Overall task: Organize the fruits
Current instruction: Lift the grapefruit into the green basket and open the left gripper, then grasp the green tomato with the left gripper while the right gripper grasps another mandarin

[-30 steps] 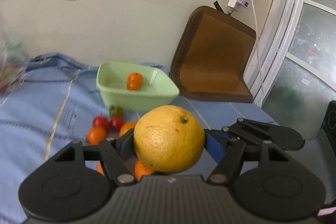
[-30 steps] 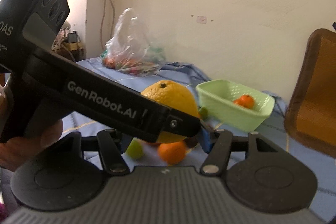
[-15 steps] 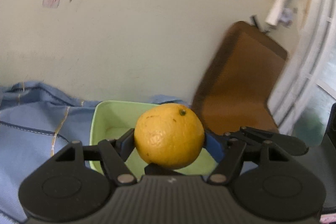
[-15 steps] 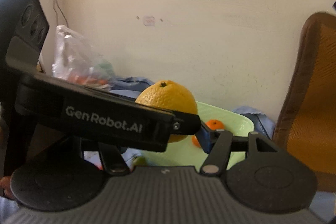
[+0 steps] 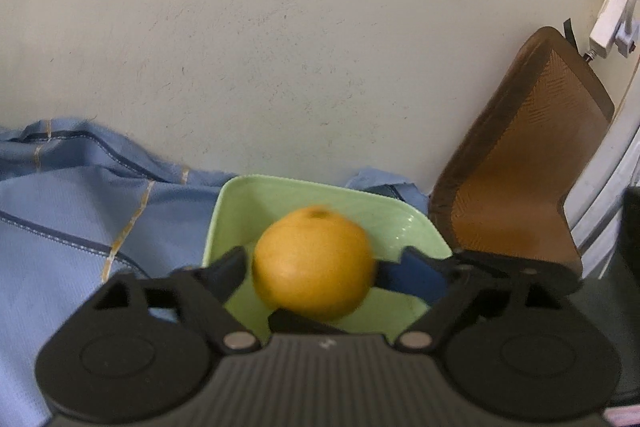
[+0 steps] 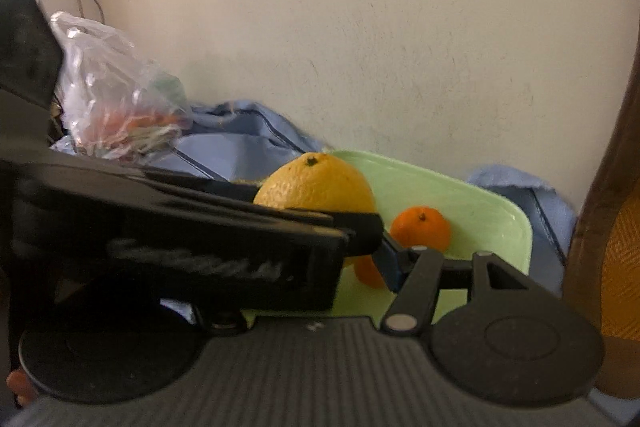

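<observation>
A large yellow-orange orange sits blurred between the fingers of my left gripper, right above the pale green basket. The jaws are opening, and slim gaps show between the pads and the fruit. In the right wrist view the orange rises above the left gripper's finger, over the basket. Two small tangerines lie inside. My right gripper stands open and holds nothing. Its left finger is hidden behind the left gripper.
A blue cloth covers the surface around the basket. A brown chair back leans on the wall just right of the basket. A clear plastic bag of produce sits at the far left. The cream wall stands close behind.
Both grippers have closed in on the basket, and the loose fruit on the cloth has left view. The left jaws have spread away from the orange, which now looks lower and blurred.
</observation>
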A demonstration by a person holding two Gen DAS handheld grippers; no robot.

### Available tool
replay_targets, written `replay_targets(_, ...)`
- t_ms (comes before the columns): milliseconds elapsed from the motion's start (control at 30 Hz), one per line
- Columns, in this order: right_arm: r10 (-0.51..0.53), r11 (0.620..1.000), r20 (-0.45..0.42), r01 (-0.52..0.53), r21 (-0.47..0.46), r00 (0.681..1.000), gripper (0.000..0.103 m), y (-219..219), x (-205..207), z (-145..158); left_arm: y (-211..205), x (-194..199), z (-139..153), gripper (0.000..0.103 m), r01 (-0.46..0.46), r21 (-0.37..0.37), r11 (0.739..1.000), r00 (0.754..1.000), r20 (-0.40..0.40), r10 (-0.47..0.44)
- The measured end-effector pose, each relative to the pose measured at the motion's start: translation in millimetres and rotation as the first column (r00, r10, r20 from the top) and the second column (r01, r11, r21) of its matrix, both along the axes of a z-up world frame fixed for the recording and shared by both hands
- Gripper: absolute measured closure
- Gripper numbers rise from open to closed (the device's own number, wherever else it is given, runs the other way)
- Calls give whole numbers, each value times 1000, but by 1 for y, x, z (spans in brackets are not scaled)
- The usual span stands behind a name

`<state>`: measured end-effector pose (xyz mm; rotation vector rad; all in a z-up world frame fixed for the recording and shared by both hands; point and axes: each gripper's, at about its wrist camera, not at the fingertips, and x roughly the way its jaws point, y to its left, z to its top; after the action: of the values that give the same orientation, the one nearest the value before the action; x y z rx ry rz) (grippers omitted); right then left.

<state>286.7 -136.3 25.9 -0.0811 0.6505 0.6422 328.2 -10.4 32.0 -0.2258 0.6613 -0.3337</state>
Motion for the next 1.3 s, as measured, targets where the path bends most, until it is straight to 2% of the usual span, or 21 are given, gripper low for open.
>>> replay_targets(100, -20, 1000, 9, 20, -5, 1000, 37, 0, -4, -2, -3, -5, 2, 7, -18, 25, 1000, 1000, 16, 17)
replay_targets(267, -53, 999, 62, 52, 11, 997, 37, -8, -18, 9, 1, -28, 14, 7, -18, 9, 1000, 999, 48, 17)
replay_targets(467, -120, 992, 124, 112, 64, 985, 37, -37, -63, 22, 16, -101, 41, 7, -4, -6, 1000, 986, 167, 5)
replay_targets(600, -142, 984, 135, 126, 123, 981, 38, -59, -116, 20, 47, -159, 48, 7, -33, -14, 999, 973, 227, 35)
replay_targets(733, -138, 982, 144, 117, 147, 980, 40, -66, -169, 10, 80, -199, 36, 11, -89, -57, 994, 980, 173, 98)
replay_targets(800, -127, 983, 134, 107, 152, 983, 46, -65, -191, 2, 89, -211, 23, 14, -107, -57, 993, 984, 139, 114)
replay_targets(1000, -105, 982, 58, 94, 164, 993, 56, -53, -218, -13, 97, -247, -9, 19, -97, -87, 991, 993, 57, 103)
replay_targets(1100, -79, 988, 56, 70, 140, 995, 56, -43, -225, -14, 89, -259, -16, 19, -64, -51, 997, 996, 61, 67)
replay_targets(1200, -72, 994, 92, 63, 94, 993, 56, -33, -226, -12, 71, -262, -15, 23, -26, 33, 999, 995, 99, 23)
replay_targets(1300, -110, 990, 83, 101, 97, 991, 56, -33, -214, -12, 53, -263, -16, 26, 7, 110, 994, 991, 129, -22)
